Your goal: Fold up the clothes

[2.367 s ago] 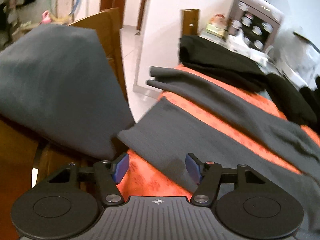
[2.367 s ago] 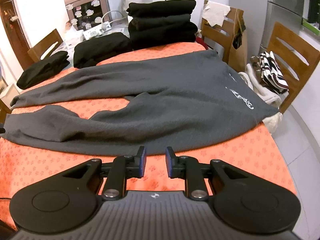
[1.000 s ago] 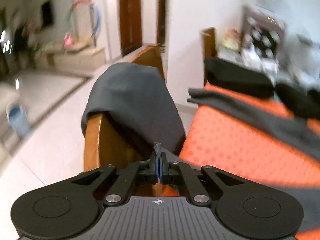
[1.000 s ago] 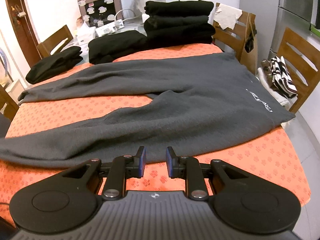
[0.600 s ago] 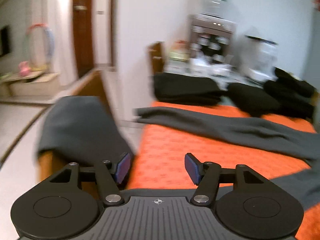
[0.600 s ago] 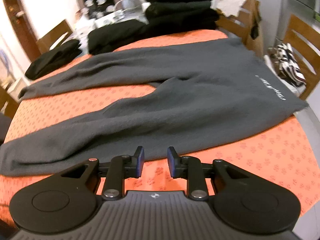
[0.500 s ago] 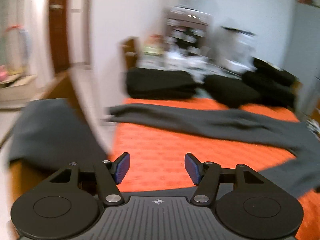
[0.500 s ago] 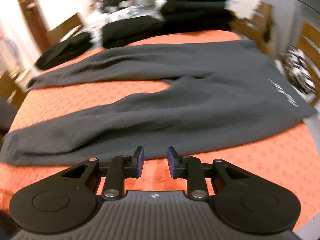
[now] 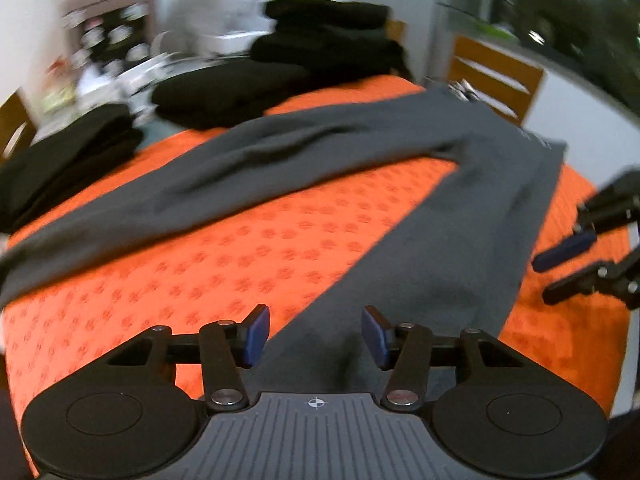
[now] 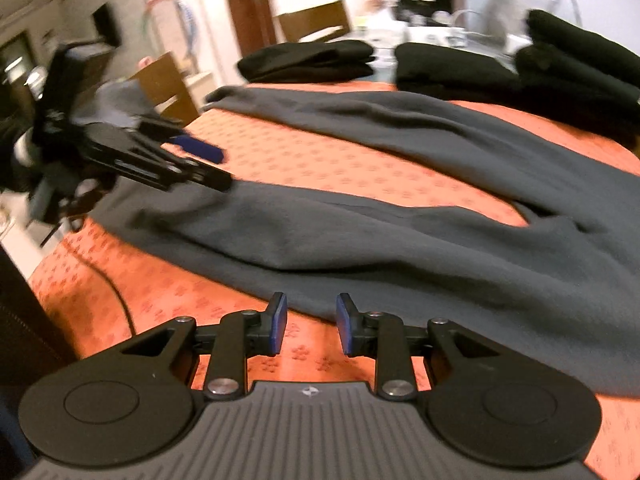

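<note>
Trousers, dark grey knit fabric (image 9: pixel 420 208), spread flat on counter under orange patterned cloth (image 9: pixel 260 252), legs splayed apart. Left claw (image 9: pixel 316 334) over near leg's hem end, jaws about half apart after just narrowing, empty. Right claw (image 10: pixel 311 323) at near leg's edge, jaws slightly parted, just widening, empty. Folded black garments (image 10: pixel 312 60) behind.

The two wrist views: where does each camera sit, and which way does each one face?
Left wrist: on the left gripper, open, facing down across the dark grey trousers; the right gripper shows at the right edge.
Right wrist: on the right gripper, open, near the trousers' edge; the left gripper shows at left.
Shared: trousers, orange patterned tablecloth, folded black clothes.
</note>
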A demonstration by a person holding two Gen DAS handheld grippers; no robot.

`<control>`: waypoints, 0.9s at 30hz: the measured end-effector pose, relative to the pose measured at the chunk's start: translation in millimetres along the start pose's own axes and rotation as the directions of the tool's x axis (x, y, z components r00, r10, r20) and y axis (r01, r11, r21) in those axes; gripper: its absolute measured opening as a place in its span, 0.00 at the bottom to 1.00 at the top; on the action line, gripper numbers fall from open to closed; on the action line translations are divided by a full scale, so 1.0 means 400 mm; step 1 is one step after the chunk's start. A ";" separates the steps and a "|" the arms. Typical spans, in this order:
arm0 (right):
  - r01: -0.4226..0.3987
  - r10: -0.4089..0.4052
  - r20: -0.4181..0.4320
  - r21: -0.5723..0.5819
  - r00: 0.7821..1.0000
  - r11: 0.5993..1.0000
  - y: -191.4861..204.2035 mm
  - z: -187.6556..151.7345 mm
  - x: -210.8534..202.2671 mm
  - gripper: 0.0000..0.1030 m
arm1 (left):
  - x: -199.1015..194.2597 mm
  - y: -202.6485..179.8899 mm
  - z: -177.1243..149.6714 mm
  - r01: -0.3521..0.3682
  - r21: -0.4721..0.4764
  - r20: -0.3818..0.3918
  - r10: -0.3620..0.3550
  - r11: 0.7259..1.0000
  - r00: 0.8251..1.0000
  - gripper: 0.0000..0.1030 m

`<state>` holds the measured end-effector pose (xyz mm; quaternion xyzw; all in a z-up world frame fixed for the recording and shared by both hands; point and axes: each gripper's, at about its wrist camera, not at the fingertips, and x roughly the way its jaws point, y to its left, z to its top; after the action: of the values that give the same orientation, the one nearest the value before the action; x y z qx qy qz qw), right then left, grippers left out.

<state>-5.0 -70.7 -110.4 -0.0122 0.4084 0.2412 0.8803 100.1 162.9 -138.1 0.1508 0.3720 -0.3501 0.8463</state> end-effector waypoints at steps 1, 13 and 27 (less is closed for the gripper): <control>-0.002 0.002 0.000 -0.015 1.000 1.000 0.006 0.001 0.005 0.30 | 0.014 -0.008 0.006 0.001 0.027 -0.006 -0.001 1.000 1.000 0.53; -0.020 0.017 -0.032 -0.115 0.999 0.993 0.041 -0.004 0.081 0.32 | 0.087 -0.072 0.043 0.017 0.247 -0.010 -0.015 0.969 1.000 0.06; -0.026 0.021 -0.039 -0.146 0.999 0.989 0.044 -0.006 0.083 0.32 | 0.114 0.017 0.072 0.024 0.040 -0.010 -0.024 0.999 1.000 0.07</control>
<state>4.0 -41.8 -133.0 -0.0764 0.4064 0.2806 0.8662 141.7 130.9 -152.0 0.1648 0.3710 -0.3668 0.8370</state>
